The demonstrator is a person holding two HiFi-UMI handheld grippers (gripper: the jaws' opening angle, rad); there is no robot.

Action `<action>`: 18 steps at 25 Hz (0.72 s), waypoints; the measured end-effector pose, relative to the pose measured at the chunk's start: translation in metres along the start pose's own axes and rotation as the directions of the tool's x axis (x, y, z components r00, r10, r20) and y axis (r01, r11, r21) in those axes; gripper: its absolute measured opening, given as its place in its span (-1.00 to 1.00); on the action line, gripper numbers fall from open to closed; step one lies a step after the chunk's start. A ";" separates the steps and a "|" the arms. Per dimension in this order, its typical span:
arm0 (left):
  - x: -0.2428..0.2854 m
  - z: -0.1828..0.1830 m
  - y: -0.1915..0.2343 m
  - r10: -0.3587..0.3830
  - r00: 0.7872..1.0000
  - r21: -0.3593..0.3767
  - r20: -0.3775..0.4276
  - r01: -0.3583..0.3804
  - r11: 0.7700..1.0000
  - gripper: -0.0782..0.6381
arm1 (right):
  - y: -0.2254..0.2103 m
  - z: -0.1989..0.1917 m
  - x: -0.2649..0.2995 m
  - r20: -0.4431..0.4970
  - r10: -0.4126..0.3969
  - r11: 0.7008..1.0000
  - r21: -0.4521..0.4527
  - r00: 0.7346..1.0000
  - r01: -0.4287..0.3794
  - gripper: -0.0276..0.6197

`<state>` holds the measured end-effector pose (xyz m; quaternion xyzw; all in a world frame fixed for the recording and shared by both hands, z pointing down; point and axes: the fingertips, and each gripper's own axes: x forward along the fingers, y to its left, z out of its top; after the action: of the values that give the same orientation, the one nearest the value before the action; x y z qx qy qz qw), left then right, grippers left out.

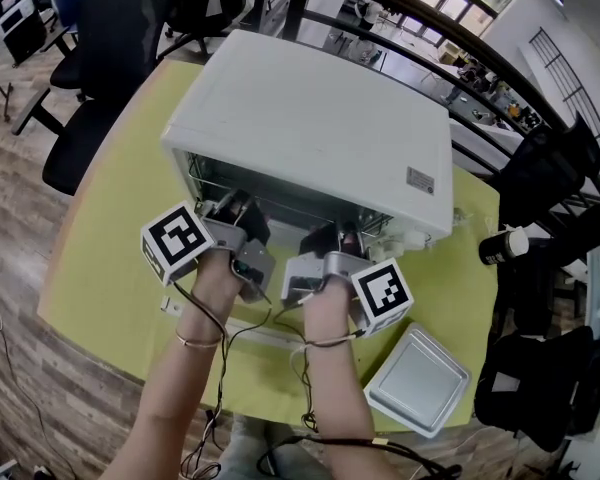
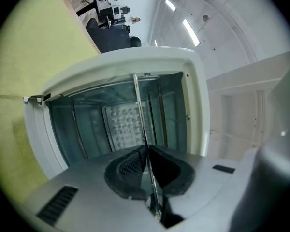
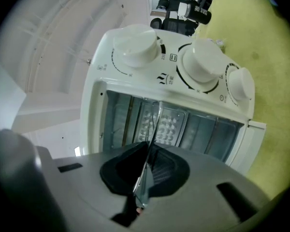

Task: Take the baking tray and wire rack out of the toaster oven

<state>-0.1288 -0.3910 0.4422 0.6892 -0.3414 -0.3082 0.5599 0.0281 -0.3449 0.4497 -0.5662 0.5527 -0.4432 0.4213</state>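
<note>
the left gripper (image 2: pixel 147 163) has its jaws closed almost fully on the thin front edge of the wire rack (image 2: pixel 141 115), which shows edge-on as a single bright line running between the pads and on into the oven cavity. the right gripper (image 3: pixel 147 161) is closed the same way on the same rack edge, further along toward the control side. neither has anything else in its grip.

judging from this, the step in hand is drawing the rack out. it should go best with both grippers pulled straight back together at one pace, keeping the rack level so it slides along its side rails and does not cock and jam. with so thin an edge in the pads, an uneven tug could twist it loose.

the rack lies mostly inside the toaster oven (image 1: pixel 310 118), with only its front edge reaching the jaws at the open mouth. the dimpled back wall shows behind it, and the three knobs (image 3: pixel 198 64) sit just beside the opening. the baking tray (image 1: pixel 417 378) is already out, lying on the yellow-green table (image 1: pixel 110 258) near the person's right arm and well apart from both grippers.
</note>
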 end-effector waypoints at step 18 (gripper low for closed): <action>-0.014 -0.004 -0.001 0.027 1.000 0.005 0.011 -0.027 1.000 -0.74 | -0.001 -0.005 -0.014 -0.018 -0.022 1.000 0.004 1.000 0.023 -0.93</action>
<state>-0.1333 -0.3768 0.4422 0.6843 -0.3545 -0.3032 0.5605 0.0238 -0.3304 0.4510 -0.5676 0.5492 -0.4540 0.4124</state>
